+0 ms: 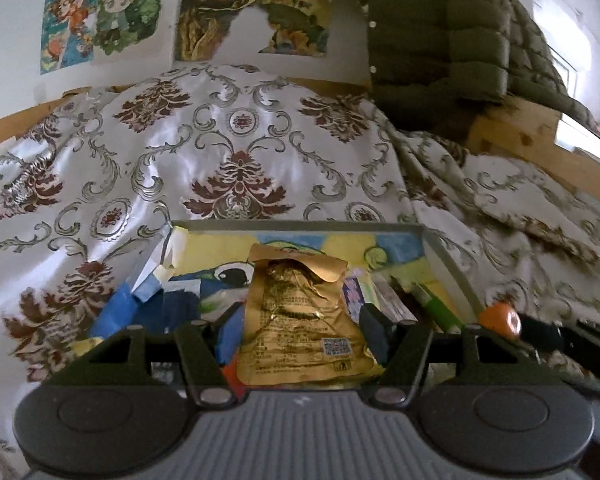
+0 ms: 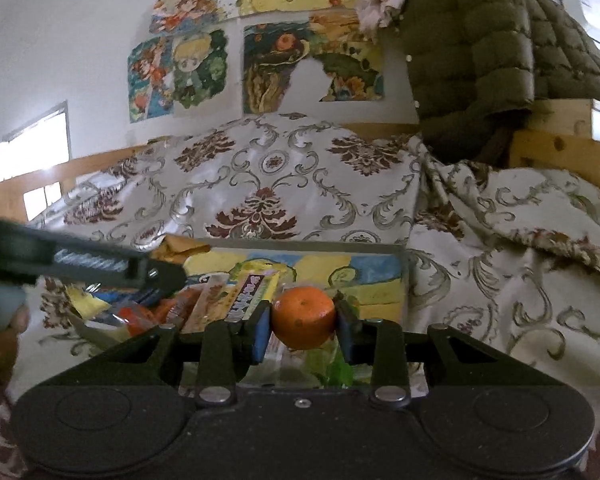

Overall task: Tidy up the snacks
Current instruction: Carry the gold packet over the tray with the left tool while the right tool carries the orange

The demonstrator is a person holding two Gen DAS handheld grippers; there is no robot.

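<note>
Left wrist view looks along the left gripper (image 1: 300, 322), whose two fingers stand apart on either side of a crinkled gold packet (image 1: 300, 320). Whether the pads press the packet I cannot tell; the right pad touches its edge, the left one is partly hidden. The packet stands upright over a shallow box (image 1: 446, 264) with a painted yellow and blue lining, which rests on a bed covered by a white bedspread (image 1: 228, 140) with dark red floral patterns. Blue packs (image 1: 132, 308) lie at the box's left side, and a green wrapper (image 1: 438, 308) lies near its right wall. Just beyond that right wall an orange (image 1: 500, 320) shows.

Right wrist view shows the right gripper (image 2: 303, 320) closed on the orange (image 2: 303, 316), its blue-padded fingers (image 2: 260, 328) pressing both sides of the fruit, held above the box's near edge. Several snack bars (image 2: 244, 296) and red packets (image 2: 140, 316) lie in the left part of the box (image 2: 380, 292). The left gripper (image 2: 156, 274) reaches in from the left over them. A green quilted jacket (image 2: 480, 52) hangs over a wooden frame at the bed's far right corner.
</note>
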